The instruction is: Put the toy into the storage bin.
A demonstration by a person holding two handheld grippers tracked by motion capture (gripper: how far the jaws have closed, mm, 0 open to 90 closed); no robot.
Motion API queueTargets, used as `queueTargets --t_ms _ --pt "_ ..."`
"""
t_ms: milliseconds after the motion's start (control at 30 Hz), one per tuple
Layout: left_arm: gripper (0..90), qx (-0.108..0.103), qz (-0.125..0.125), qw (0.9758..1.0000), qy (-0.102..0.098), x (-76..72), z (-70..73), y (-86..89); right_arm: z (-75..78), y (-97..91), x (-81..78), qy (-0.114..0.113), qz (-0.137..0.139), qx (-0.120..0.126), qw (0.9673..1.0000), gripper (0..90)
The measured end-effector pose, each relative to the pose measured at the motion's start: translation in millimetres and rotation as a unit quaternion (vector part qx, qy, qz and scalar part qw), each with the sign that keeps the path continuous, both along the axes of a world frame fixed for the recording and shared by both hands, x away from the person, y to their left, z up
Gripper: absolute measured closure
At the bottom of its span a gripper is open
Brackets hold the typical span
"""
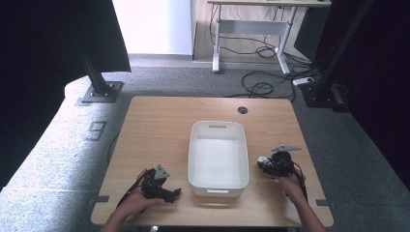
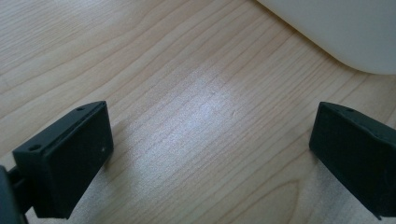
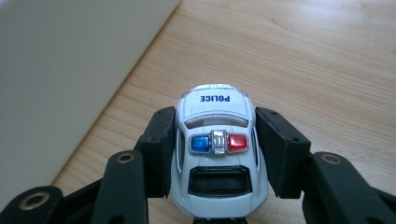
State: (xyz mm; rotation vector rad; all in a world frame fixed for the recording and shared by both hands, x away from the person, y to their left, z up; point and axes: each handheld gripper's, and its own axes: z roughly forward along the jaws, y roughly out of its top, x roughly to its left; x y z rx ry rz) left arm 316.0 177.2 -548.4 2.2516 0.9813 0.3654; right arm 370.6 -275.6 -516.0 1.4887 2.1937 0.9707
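Toy police car pinched in the right gripper, just right of the white bin

The right gripper [image 3: 215,154] has its two black pads pressed against the flanks of a white toy police car [image 3: 215,140], roof up, blue and red lights on top, "POLICE" lettered on the end pointing away from the hand. In the high view that right gripper [image 1: 265,163] sits low over the wooden table [image 1: 154,125], just beside the right wall of the white plastic bin [image 1: 217,154], whose wall runs along the left edge of the right gripper view. Over on the near left, the left gripper [image 1: 176,192] rests close to the bin's near-left corner, its jaws spread wide with bare tabletop between them.
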Motion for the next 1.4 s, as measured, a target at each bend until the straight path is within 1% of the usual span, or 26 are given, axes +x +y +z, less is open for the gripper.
queueTargets --t_ms 233,300,467,567,767,1100,1333,1400 --pt "0.0 0.000 0.000 1.0000 0.001 -0.1 0.1 0.1 16.6 -4.1 -7.4 -0.018 -0.003 0.021 0.9996 50.2" --pt "0.0 0.000 -0.001 1.0000 0.001 -0.1 0.1 0.1 21.1 -4.0 -9.3 -0.022 -0.003 0.023 0.9995 50.2" --pt "0.0 0.000 -0.001 1.0000 0.001 0.0 0.1 0.1 31.3 -1.2 -15.4 -0.032 0.005 0.032 0.9990 50.2" --pt "0.0 0.000 -0.001 1.0000 0.001 -0.1 0.1 0.1 37.0 1.5 -18.1 -0.037 0.014 0.035 0.9986 50.2" --pt "0.0 0.001 -0.001 1.0000 0.000 -0.9 0.1 0.3 45.2 5.9 -20.4 -0.045 0.021 0.044 0.9978 50.2" --pt "0.0 0.001 -0.001 1.0000 0.001 -0.9 0.1 0.3 58.3 18.7 -25.1 -0.059 0.038 0.055 0.9960 50.2" --pt "0.0 0.000 -0.001 1.0000 0.000 -0.9 0.1 0.3 63.2 33.6 -27.6 -0.065 0.064 0.050 0.9946 50.2" --pt "0.0 0.001 -0.001 1.0000 0.001 -0.9 0.1 0.3 63.6 35.7 -28.0 -0.065 0.067 0.050 0.9944 50.2"
